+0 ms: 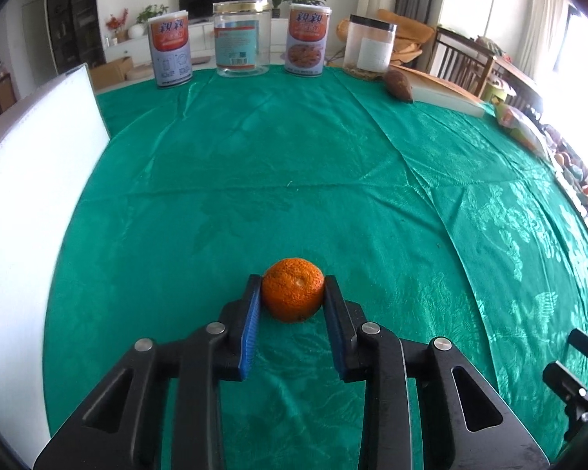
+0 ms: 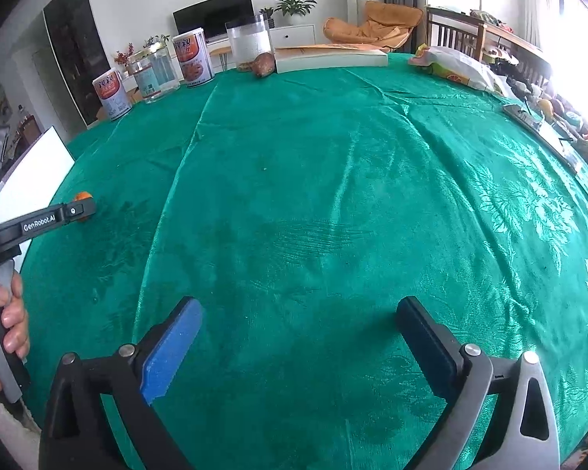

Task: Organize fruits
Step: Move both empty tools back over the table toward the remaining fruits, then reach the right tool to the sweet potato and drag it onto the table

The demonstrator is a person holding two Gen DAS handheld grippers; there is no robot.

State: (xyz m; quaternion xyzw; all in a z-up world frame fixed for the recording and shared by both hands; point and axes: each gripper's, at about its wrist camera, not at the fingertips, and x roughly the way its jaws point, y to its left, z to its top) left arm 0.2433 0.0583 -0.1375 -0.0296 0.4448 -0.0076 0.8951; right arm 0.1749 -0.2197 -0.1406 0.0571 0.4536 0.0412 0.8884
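A small orange mandarin (image 1: 293, 291) rests on the green tablecloth (image 1: 294, 164), near the front of the left wrist view. My left gripper (image 1: 293, 280) is shut on it, with a blue pad pressing each side of the fruit. From the right wrist view the same gripper (image 2: 80, 208) shows side-on at the far left, a sliver of the mandarin (image 2: 83, 195) peeking above its finger, and a hand (image 2: 8, 313) holds its grey handle. My right gripper (image 2: 300, 307) stands wide open over bare cloth with nothing between its fingers.
Along the far table edge stand two printed cans (image 1: 171, 53) (image 1: 307, 41), a clear jar (image 1: 242, 39) and a black-lidded jar (image 1: 369, 47). A brown tuber (image 1: 399, 85) lies by a book (image 1: 447, 92). A white board (image 1: 31, 203) stands at the left. A snack bag (image 2: 456, 64) lies far right.
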